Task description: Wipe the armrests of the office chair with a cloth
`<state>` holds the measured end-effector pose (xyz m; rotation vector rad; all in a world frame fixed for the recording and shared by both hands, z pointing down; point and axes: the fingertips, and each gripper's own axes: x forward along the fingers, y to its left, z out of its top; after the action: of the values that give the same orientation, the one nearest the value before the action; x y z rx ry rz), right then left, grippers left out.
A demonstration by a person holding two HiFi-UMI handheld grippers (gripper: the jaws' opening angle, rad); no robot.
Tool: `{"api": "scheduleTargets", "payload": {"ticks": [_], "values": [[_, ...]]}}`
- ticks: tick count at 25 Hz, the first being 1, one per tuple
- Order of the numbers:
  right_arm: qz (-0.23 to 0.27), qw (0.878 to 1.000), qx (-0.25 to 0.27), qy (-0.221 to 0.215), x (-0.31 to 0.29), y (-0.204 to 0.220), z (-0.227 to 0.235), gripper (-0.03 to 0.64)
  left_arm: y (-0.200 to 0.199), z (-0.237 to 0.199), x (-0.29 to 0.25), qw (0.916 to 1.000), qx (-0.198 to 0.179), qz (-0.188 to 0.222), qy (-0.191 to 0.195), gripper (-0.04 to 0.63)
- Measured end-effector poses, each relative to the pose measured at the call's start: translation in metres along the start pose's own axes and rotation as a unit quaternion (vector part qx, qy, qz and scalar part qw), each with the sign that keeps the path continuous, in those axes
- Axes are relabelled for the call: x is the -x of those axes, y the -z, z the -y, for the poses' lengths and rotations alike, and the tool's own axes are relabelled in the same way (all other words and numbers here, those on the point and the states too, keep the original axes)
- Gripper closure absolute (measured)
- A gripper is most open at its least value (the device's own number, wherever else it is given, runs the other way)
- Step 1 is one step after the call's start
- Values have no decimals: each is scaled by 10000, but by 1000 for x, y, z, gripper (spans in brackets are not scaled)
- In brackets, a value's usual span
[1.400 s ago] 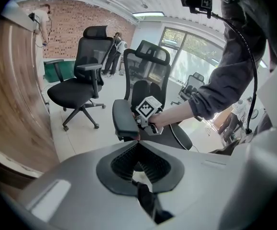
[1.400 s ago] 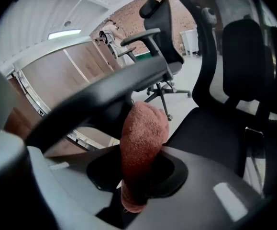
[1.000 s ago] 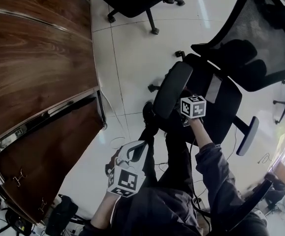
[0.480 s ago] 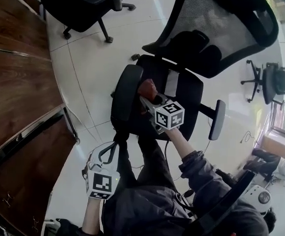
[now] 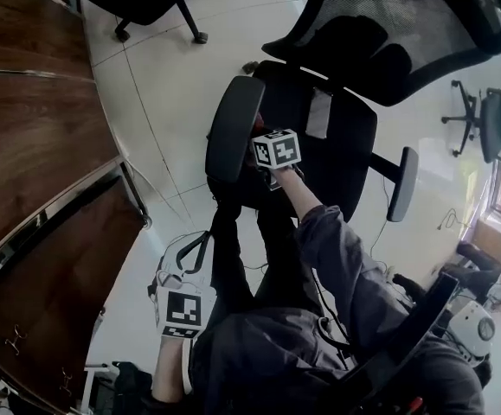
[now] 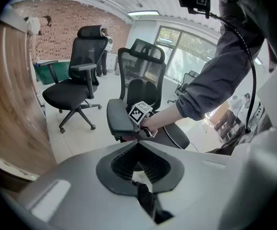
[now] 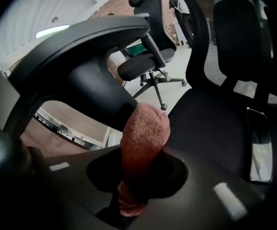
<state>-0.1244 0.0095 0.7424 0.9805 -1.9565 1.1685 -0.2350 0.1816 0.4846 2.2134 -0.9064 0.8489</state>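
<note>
While left tongs (image 6: 138, 145) hang pressed together, right tongs (image 7: 143, 163) pinch the cloth (image 7: 146, 127) by the armrest (image 5: 233, 128).

you're seeing window (image 6: 188, 51) daylight glaring off the floor (image 5: 163, 85); edges are bending, right gripper view is looking dim.

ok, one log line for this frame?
right gripper: shut on cloth, at inner side of armrest nearest the desk | left gripper: shut, empty, low, clear of chair
</note>
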Motion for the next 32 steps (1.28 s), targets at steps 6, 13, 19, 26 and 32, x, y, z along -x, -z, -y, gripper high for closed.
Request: {"api": "scheduleTargets", "payload": {"ticks": [6,13,19,26,32], "values": [[386,9987,41,-318,49,-22,-28,528,-13,6,4,9999,-29,151,46,580],[1036,9920,77,-714,169,-62,-55,528,-40,18,1,9990,-146,385,183,580],[1304,9816,897,-1070,193,-120,-104,528,-45,8,1,9984,-6,567,61,580],[711,9718,1916,-1176,114,-168,-160,528,-36,-13,16,9967,352,681,-258,580],[-159,9702,2322,-667,27,-176,-183,528,-24,-35,25,9929,717,778,-535,580]]}}
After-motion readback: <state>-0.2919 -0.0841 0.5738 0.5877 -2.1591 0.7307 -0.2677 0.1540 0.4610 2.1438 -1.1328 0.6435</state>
